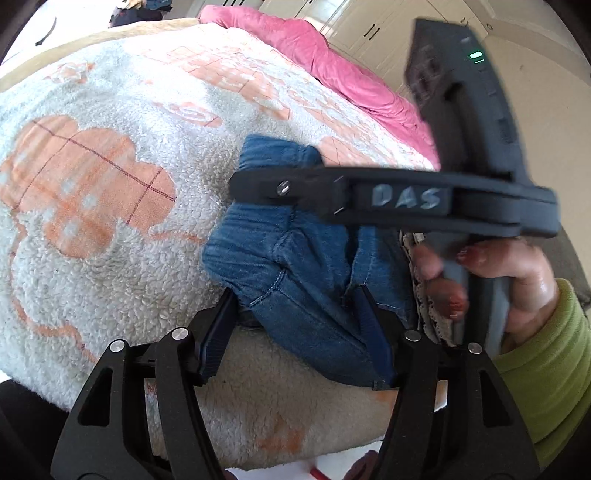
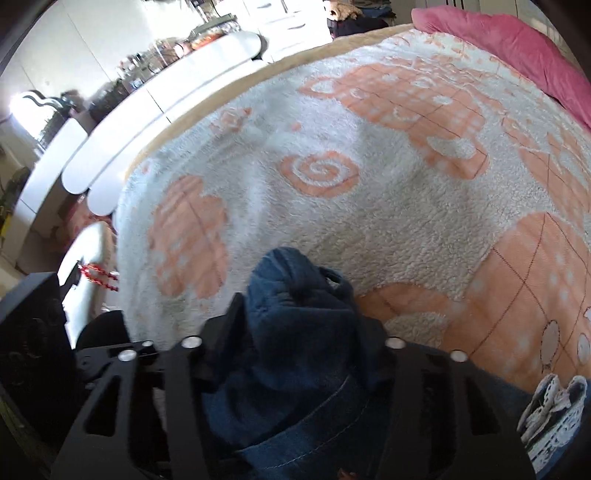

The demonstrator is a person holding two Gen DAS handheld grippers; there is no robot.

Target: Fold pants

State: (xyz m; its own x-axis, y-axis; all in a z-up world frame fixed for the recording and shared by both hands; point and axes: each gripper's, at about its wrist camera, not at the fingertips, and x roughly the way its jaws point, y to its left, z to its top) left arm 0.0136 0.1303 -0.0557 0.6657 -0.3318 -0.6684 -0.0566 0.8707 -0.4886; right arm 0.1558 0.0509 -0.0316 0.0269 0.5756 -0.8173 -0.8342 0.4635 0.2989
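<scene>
Small blue denim pants [image 1: 295,258], bunched and partly doubled over, lie at the near edge of a bed. Stitched seams and a gathered hem show in the left wrist view. Beneath them is a fleecy white blanket [image 1: 122,236] with peach patchwork motifs.

Left gripper [image 1: 299,328]: both fingers straddle the near part of the denim. The right finger lies against a fold of cloth; the left finger [image 1: 218,332] sits at the cloth's edge. Whether the pads actually pinch the fabric I cannot tell.

Right gripper [image 2: 299,332]: seen from its own camera, a thick wad of denim [image 2: 295,332] fills the gap between the fingers and bulges up beyond the tips; the fingers are closed on it. In the left wrist view this tool crosses from the right, above the pants, blurred, with pale lettering on its side and a small green light on the body.

A hand [image 1: 517,280] grips that tool's handle; a green sleeve [image 1: 546,354] covers the wrist.

Farther out: a pink quilt [image 1: 325,62] is heaped along the far right side of the bed. White cabinets [image 2: 280,26] stand beyond the bed, and a long white counter with cluttered items runs along the left. A piece of pale lace cloth [image 2: 554,413] shows at the near right corner.
</scene>
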